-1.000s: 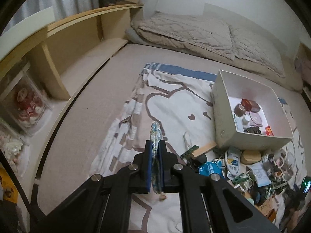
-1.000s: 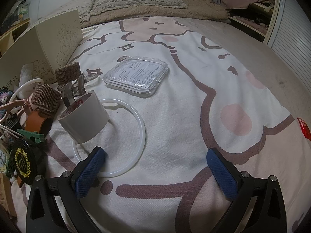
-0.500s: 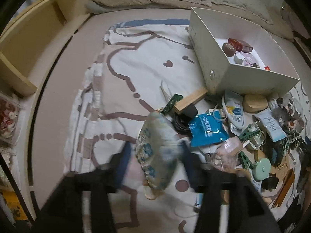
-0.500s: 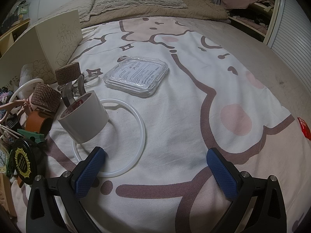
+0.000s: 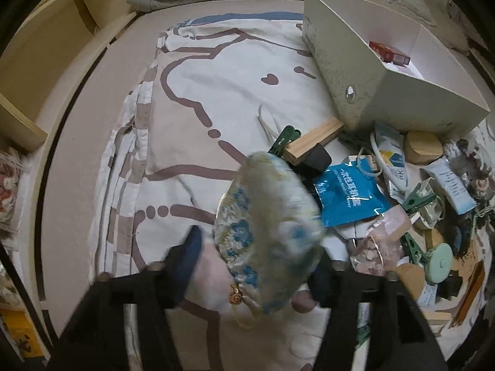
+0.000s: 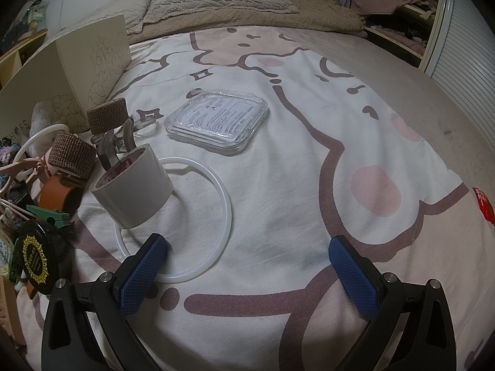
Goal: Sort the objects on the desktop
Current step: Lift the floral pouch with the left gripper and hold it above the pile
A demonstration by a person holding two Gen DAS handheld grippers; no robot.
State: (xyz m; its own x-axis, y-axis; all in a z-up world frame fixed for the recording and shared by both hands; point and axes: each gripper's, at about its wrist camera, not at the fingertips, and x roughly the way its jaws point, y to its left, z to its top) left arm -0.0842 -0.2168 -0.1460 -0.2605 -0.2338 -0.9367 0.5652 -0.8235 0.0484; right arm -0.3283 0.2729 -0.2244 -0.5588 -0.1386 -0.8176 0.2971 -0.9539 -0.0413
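A few things are lying in the box, many are waiting beside, both claws are spread wide, the left claw near a floral pouch

Left gripper: jaws spread wide apart, image motion-blurred. Right gripper: jaws spread wide, blue pads facing inward, nothing between them.

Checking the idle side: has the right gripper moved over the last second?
No. The right gripper sits just as before against the white ring and clear plastic case, jaws wide open.
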